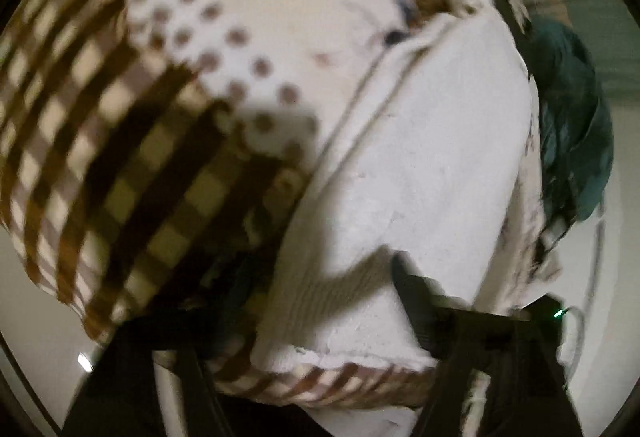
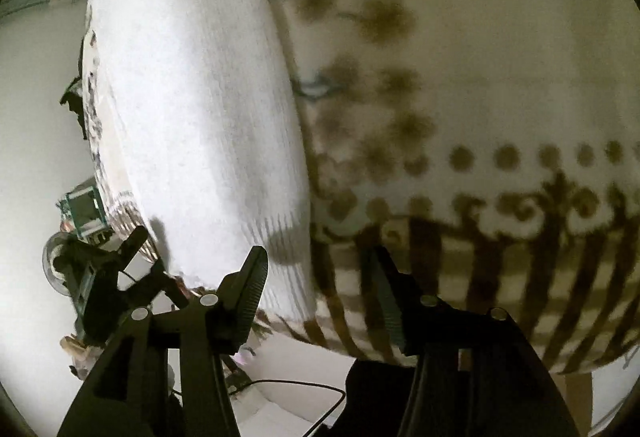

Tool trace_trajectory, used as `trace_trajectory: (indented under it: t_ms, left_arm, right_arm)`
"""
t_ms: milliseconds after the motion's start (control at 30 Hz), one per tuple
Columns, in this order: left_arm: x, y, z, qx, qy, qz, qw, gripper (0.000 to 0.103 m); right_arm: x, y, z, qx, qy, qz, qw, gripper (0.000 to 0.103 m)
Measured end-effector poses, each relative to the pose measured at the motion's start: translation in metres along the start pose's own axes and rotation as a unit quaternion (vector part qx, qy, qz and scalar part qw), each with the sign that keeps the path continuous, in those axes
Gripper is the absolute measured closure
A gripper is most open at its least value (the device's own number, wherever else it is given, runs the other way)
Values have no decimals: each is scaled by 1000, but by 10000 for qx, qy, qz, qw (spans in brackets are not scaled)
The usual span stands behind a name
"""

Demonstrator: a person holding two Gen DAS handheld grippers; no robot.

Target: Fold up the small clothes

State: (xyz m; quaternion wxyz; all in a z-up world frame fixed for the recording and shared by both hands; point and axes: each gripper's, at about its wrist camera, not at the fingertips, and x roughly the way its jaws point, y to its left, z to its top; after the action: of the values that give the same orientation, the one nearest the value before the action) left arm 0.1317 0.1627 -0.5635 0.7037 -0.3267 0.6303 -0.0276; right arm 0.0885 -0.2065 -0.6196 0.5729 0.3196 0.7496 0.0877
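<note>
My left tongs (image 1: 320, 317) pinch the white garment's (image 1: 420, 165) near edge, while my right tongs (image 2: 316, 297) stand open, empty, over it.

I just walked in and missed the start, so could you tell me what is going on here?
A person is folding a small white garment on a tablecloth with brown checks and dots, with tongs in each hand. The left tongs are shut on the garment's near edge. The right tongs stand open, above the garment's edge, gripping nothing. A dark teal cloth lies beyond.
</note>
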Motion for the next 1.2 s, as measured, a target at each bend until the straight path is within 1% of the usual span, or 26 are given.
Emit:
trace_trajectory:
  t_ms: [33,67,100,133,200,267,367,400,467,500,533,567,667,767,833,967,1000,1067,1100,1133,1167,1200]
  left_arm:
    - [0,-3,-3,29,30,100,9999,98]
    - [-4,-6,-6,34,-61,25,10000,98]
    - [-13,-10,-12,56,-208,11,9998,99]
    - [-19,-11,-15,54,-284,29,9996,99]
    - [-29,-13,-19,-66,-404,-25,9992,99]
    - [-41,-10,-24,-286,-424,-249,9984,99]
    - [-50,-11,-24,-416,-471,-384,9973,99]
    - [-54,-14,-25,-402,-492,-332,9974,99]
    - [-58,-24,-27,-79,-517,-64,9986,99]
    - [-54,-26,-29,98,-452,129,9988,100]
    - [-46,-25,-29,169,-351,216,9990,101]
    - [-37,-22,-30,130,-254,254,9993,101]
    - [-19,-15,-37,30,-122,183,9998,101]
    - [-16,-31,-42,135,-60,35,9999,101]
    - [-22,-32,-44,173,-73,120,9998,101]
    - [-31,8,-40,-59,-113,594,9982,101]
    - [-29,16,-36,-139,-93,606,9980,101]
    - [-25,19,-29,-132,-22,511,9986,101]
    - [-23,17,-26,-102,38,411,9991,101]
    - [-21,14,-23,-63,123,323,9994,101]
    - [-19,10,-22,12,254,223,9994,100]
    - [-17,8,-20,48,421,35,9991,100]
  right_arm:
    - [2,0,-1,12,33,4,10000,47]
    - [2,1,0,7,-27,21,10000,60]
    - [0,3,-4,-55,-121,-52,9999,101]
    - [3,7,-8,-80,-157,-78,9998,99]
    - [0,14,-16,-165,-301,-192,9992,99]
    - [-6,20,-25,-236,-379,-259,9987,100]
    - [-16,28,-37,-293,-396,-261,9984,100]
    - [-21,28,-40,-343,-407,-309,9981,100]
    - [-28,30,-43,-454,-414,-327,9976,100]
    - [-29,31,-43,-495,-387,-345,9974,100]
    - [-27,34,-43,-557,-338,-360,9972,100]
    - [-28,34,-43,-606,-324,-412,9968,100]
    - [-15,40,-40,-677,-272,-670,9951,100]
    - [-3,34,-31,-517,-187,-781,9954,100]
    - [-1,36,-30,-523,-111,-791,9954,100]
    - [3,47,-37,-648,128,-681,9955,100]
    - [7,51,-39,-737,146,-759,9943,100]
    - [17,53,-39,-919,133,-977,9909,100]
    - [24,51,-35,-963,203,-1039,9897,100]
    - [25,50,-32,-957,213,-1054,9896,100]
    - [25,50,-28,-923,212,-1016,9903,97]
    - [23,47,-25,-851,277,-870,9922,96]
